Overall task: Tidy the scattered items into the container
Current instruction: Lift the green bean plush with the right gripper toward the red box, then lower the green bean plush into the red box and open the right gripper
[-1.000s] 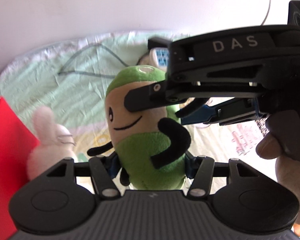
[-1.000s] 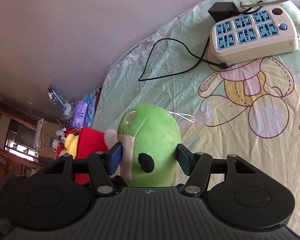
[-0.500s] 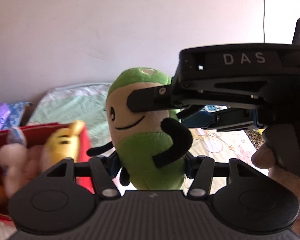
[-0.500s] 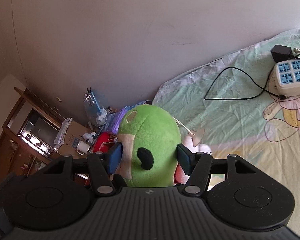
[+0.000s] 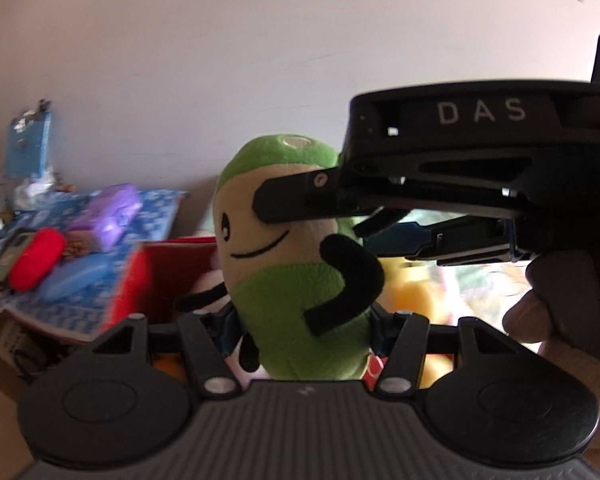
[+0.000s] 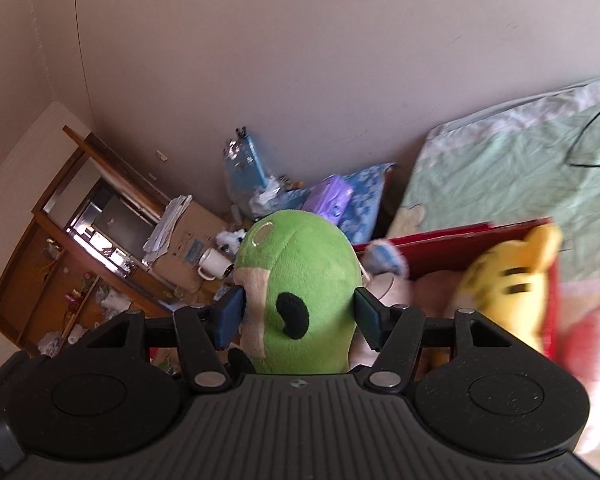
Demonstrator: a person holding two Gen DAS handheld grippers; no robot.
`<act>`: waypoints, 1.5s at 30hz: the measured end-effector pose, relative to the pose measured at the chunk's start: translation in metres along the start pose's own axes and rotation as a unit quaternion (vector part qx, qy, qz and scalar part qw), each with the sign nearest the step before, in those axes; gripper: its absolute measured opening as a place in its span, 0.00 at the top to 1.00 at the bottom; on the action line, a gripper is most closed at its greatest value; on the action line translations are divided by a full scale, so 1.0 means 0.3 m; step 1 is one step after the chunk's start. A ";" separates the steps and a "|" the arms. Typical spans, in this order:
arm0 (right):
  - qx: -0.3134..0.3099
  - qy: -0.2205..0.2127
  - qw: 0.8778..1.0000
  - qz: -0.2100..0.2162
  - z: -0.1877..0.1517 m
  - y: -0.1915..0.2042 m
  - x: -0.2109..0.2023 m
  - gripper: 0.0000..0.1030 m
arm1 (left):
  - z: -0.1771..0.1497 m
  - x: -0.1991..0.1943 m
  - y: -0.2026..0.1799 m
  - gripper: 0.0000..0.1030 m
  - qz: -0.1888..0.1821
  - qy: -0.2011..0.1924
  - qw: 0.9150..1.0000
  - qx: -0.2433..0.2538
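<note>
Green plush fills both views: the toy (image 5: 300,304) is pinched low on its body by the left gripper (image 5: 300,320) and across its head by the right gripper (image 6: 298,312), held in the air over the red box (image 6: 452,240).

The likely trouble, I judge, is an uneven release. If one gripper lets go first, the soft body can swing on the other and tip outside the rim. The plush also compresses, so a light pinch may slip.

The box is already crowded: a yellow toy (image 6: 504,280) sits high inside, with pale plush beside it, leaving little room to drop in. Beyond the box lies a blue cloth (image 5: 112,264) with a red pouch (image 5: 36,260) and a purple pack (image 5: 112,216), well apart. The bedsheet (image 6: 520,172) stretches behind.
</note>
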State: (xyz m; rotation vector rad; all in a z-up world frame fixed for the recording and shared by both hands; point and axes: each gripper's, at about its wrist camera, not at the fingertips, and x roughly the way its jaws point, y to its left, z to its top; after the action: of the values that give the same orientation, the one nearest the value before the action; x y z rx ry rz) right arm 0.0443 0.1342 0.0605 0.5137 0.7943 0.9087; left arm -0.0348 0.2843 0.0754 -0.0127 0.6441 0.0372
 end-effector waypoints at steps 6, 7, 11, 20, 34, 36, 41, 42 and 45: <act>0.001 0.012 1.000 -0.007 -0.014 0.056 0.194 0.40 | -0.036 0.088 0.189 0.43 0.015 0.024 1.000 -0.002; 0.000 0.014 1.000 -0.011 -0.015 0.057 0.219 0.40 | -0.042 0.114 0.210 0.43 0.016 0.030 0.999 0.000; 0.001 0.020 0.999 -0.039 -0.025 0.061 0.293 0.40 | -0.056 0.198 0.272 0.43 0.014 0.052 0.999 -0.001; -0.014 0.051 0.995 -0.088 -0.028 0.051 0.424 0.40 | -0.079 0.278 0.328 0.42 0.003 0.103 0.995 -0.013; -0.029 0.086 0.990 -0.104 0.002 0.051 0.481 0.40 | -0.067 0.299 0.315 0.38 0.011 0.123 0.992 0.011; -0.033 0.084 0.990 -0.110 0.003 0.053 0.483 0.40 | -0.067 0.292 0.316 0.37 0.013 0.122 0.992 0.012; -0.038 0.079 0.990 -0.114 0.002 0.050 0.497 0.39 | -0.069 0.241 0.319 0.36 0.019 0.107 0.994 0.010; -0.044 0.083 0.989 -0.114 -0.001 0.055 0.501 0.39 | -0.070 0.231 0.319 0.36 0.019 0.104 0.994 0.010; -0.063 0.094 0.986 -0.119 -0.001 0.068 0.508 0.38 | -0.074 0.196 0.315 0.37 0.012 0.087 0.996 0.017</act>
State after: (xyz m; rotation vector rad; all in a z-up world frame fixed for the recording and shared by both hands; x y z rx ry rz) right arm 0.0905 0.2740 0.0158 0.2172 0.9410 0.7856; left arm -0.0048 0.3799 0.0222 0.0247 0.8194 0.0486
